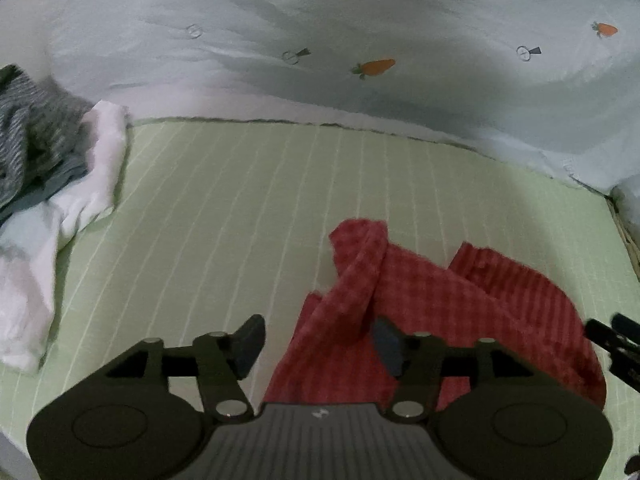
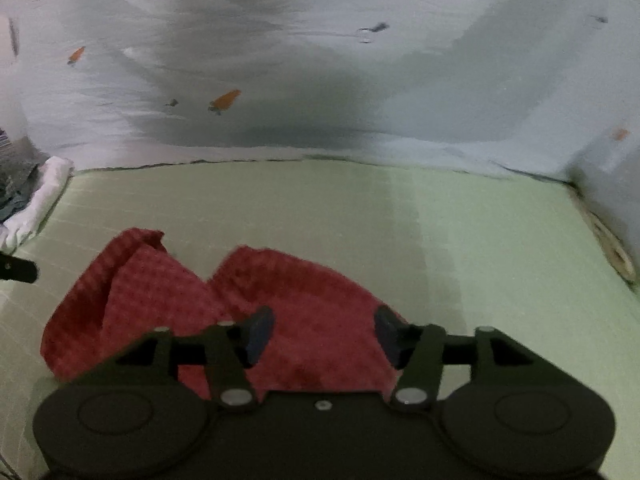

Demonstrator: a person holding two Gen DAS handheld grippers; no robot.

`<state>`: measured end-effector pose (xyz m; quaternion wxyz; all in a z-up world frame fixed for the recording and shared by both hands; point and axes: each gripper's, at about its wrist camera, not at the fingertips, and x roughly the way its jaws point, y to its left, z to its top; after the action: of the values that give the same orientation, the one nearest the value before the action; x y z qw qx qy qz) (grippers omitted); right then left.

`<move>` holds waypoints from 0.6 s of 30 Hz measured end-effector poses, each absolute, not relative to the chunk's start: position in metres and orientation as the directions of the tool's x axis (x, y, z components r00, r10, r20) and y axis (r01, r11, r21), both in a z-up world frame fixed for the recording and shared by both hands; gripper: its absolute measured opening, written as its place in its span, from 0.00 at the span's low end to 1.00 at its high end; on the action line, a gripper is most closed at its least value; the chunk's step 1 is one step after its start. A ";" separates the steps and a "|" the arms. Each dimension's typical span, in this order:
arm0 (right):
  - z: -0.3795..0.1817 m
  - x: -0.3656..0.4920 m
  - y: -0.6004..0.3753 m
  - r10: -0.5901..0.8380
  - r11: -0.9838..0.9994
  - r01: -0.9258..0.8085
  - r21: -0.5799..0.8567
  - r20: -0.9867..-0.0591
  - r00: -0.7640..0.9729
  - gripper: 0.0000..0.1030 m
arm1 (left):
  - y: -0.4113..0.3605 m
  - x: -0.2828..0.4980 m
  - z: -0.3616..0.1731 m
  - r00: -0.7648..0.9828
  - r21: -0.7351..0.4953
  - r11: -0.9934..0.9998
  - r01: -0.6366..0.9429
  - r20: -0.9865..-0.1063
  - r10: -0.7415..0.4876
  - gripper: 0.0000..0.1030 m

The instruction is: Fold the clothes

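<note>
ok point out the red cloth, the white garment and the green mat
red cloth (image 2: 304, 292): right wrist view, middle of its crumpled checked surface
white garment (image 1: 96, 184): left wrist view, its bunched upper part by the grey clothes
green mat (image 1: 240, 200): left wrist view, bare striped area left of the cloth

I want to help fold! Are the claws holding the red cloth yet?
No. Both the left claw and right claw are open above the crumpled red cloth, gripping nothing.

Each hand-held gripper (image 1: 316, 344) (image 2: 324, 338) looks matte black, with silver pivot screws and seemingly dark-blue pads (image 1: 388, 346).
</note>
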<state>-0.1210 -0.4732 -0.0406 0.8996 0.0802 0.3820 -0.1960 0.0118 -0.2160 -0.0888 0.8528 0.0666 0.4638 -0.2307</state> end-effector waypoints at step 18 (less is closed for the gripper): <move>-0.105 0.007 -0.524 0.060 0.985 0.105 0.139 -0.834 0.549 0.16 | -0.297 0.113 -0.177 0.250 -0.186 0.839 0.512 -0.902 -0.352 0.29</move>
<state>0.0068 -0.5238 -0.1054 0.8758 0.0866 0.4746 -0.0129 0.1129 -0.2973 -0.1768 0.7872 0.0729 0.5475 -0.2743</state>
